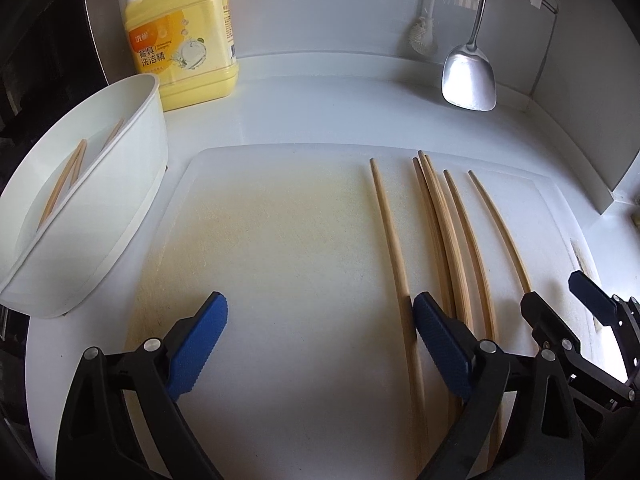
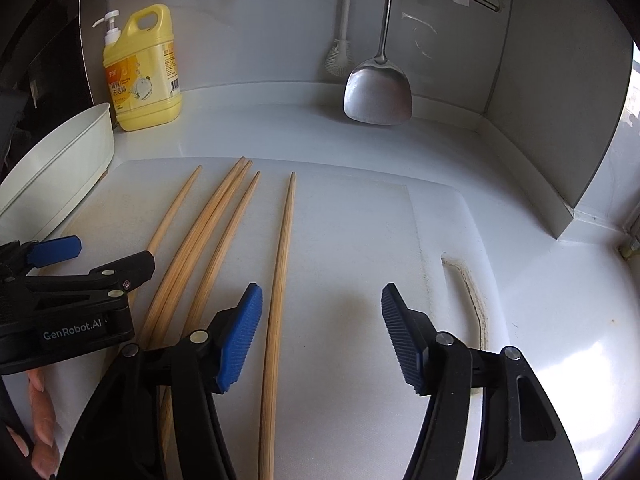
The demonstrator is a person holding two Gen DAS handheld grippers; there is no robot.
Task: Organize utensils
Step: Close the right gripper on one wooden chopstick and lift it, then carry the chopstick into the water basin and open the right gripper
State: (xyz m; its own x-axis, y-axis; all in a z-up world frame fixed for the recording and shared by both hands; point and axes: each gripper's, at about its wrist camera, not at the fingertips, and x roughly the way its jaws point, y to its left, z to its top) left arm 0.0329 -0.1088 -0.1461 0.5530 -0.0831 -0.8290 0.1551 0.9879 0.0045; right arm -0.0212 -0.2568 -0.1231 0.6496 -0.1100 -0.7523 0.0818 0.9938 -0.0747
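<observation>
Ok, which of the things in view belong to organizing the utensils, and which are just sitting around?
Part of the job:
- loose chopsticks on the cutting board
- white holder, with some chopsticks already inside
- left gripper, open
- right gripper, open beside the rightmost chopstick

Just lying about:
- yellow detergent bottle
- metal spatula hanging on the wall
- white brush

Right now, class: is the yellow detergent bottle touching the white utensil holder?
Cannot tell. In the left wrist view the holder's rim overlaps the detergent bottle; neither view shows contact or gap.
</observation>
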